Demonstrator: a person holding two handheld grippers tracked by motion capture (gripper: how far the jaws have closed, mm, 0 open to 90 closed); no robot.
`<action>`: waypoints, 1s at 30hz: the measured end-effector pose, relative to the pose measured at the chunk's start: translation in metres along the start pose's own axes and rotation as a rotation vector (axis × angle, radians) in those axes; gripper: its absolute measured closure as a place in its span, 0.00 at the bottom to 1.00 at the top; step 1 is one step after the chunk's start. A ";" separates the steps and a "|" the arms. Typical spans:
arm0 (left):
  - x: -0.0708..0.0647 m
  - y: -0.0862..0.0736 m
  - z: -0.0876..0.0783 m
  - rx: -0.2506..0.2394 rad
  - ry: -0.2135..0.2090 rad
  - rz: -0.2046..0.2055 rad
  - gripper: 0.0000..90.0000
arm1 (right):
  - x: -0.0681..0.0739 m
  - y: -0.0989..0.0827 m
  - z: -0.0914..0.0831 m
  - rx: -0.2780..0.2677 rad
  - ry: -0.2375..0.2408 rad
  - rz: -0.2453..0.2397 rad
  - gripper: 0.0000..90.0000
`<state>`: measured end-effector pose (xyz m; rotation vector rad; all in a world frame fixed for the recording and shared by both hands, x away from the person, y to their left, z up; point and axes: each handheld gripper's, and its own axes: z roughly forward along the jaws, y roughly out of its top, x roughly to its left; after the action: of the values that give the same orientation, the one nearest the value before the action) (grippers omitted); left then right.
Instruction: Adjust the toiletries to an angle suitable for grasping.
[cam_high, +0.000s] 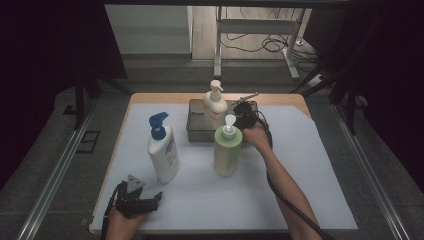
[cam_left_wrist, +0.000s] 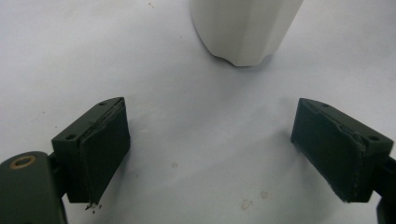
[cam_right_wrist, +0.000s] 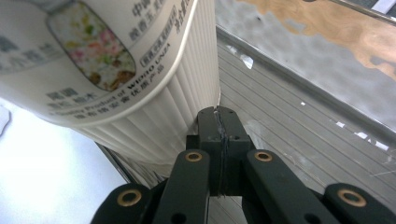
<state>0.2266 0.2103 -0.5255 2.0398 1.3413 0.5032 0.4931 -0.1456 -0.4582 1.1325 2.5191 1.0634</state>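
Left gripper (cam_high: 145, 202) sits at the near left edge of the table (cam_high: 320, 165), jaws spread wide, nothing between them; in the left gripper view its pads (cam_left_wrist: 100, 154) frame bare white mat with the base of the blue-pump bottle (cam_high: 163, 150) just ahead. Next right, green bottle (cam_high: 227, 150) stands upright mid-table, in front of the grey tray (cam_high: 196, 127). Cream pump bottle (cam_high: 215, 107) stands upright inside that tray, long axis vertical. Right gripper (cam_high: 242, 120) is over at the tray, jaws clenched together on nothing, tips right beside the cream bottle's ribbed side (cam_right_wrist: 154, 121), over the tray's ridged floor; touching or not, can't tell. Key relation: the bottle lies to the left of the shut tips in the right gripper view, outside them. Right hand (cam_high: 257, 136) is far nearer; probably must open before any grasp.
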 end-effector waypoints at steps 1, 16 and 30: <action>0.000 0.000 0.000 0.000 0.000 0.000 0.12 | 0.000 0.000 0.000 0.000 0.004 0.002 0.99; 0.000 0.000 0.000 -0.001 -0.001 -0.001 0.12 | 0.007 0.011 0.008 0.014 0.052 -0.014 0.99; 0.000 0.000 0.000 -0.001 -0.001 -0.001 0.12 | 0.009 0.021 0.016 0.036 0.090 -0.027 0.99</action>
<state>0.2265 0.2103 -0.5256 2.0383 1.3411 0.5023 0.5060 -0.1211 -0.4546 1.0793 2.6252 1.0895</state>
